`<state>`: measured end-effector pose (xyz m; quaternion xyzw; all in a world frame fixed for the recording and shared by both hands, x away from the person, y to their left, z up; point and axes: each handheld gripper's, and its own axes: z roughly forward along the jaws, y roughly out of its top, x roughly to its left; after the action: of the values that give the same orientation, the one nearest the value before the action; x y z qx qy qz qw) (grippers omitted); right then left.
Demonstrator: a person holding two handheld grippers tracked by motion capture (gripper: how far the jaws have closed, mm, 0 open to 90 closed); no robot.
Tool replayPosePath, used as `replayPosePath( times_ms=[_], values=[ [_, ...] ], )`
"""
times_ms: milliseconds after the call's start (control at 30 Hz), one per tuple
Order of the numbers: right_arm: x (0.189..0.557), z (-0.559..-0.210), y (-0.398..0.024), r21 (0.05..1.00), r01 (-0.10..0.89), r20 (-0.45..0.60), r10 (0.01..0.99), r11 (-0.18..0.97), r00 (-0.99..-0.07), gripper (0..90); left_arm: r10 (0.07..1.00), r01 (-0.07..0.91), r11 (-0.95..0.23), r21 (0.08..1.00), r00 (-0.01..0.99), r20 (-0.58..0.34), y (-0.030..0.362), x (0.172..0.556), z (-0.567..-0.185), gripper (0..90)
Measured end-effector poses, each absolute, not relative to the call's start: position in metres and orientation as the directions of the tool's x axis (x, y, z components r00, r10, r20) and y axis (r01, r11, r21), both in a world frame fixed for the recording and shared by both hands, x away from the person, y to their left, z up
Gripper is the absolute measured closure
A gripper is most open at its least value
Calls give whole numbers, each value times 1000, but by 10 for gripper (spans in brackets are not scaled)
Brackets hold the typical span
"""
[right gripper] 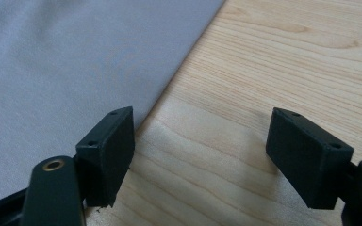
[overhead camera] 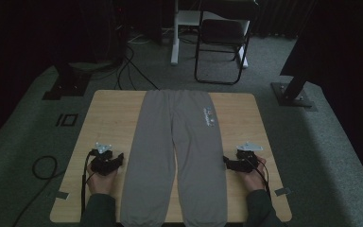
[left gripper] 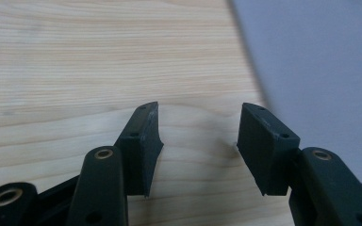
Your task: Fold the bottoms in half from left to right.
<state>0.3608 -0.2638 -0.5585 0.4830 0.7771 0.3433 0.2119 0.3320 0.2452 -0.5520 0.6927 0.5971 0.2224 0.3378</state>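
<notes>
Beside the trousers edges, bare table; both hand-held grippers open.

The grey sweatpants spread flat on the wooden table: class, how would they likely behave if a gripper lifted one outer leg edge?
The grey sweatpants lie flat and thin, so they would probably drape limply, not hold shape. The soft-looking fabric should pinch easily. On the smooth wooden table, a push would likely bunch or slide them.

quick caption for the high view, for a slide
Grey sweatpants lie flat on a wooden table; the open left gripper and right gripper rest beside its legs.
</notes>
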Motion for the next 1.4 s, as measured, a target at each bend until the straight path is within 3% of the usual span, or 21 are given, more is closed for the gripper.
replayPosePath(
  times_ms=[200, 433, 567, 700, 833, 1167, 1400],
  values=[
    [361, -558, -264, 738, 605, 2, 896, 298, -444, 243, 955, 660, -52, 749, 253, -157, 227, 331, -551, 456],
    [361, -558, -264, 738, 605, 3, 896, 298, -444, 243, 959, 665, -149, 732, 277, -56, 212, 331, -554, 446],
    [361, -559, -264, 738, 605, 2, 896, 298, -444, 243, 966, 665, -167, 728, 257, -13, 212, 329, -553, 560],
    [360, -559, -264, 738, 604, 2, 894, 302, -449, 243, 972, 676, -125, 727, 232, -48, 225, 326, -553, 774],
    [360, -559, -264, 738, 603, 3, 892, 303, -451, 244, 972, 690, -89, 718, 219, -90, 238, 322, -552, 869],
    [359, -559, -264, 739, 601, 4, 890, 305, -457, 243, 980, 715, -29, 699, 156, -120, 257, 311, -550, 893],
    [358, -559, -264, 739, 599, 3, 888, 308, -459, 243, 962, 669, -29, 743, 221, -162, 251, 309, -541, 896]
  ],
)
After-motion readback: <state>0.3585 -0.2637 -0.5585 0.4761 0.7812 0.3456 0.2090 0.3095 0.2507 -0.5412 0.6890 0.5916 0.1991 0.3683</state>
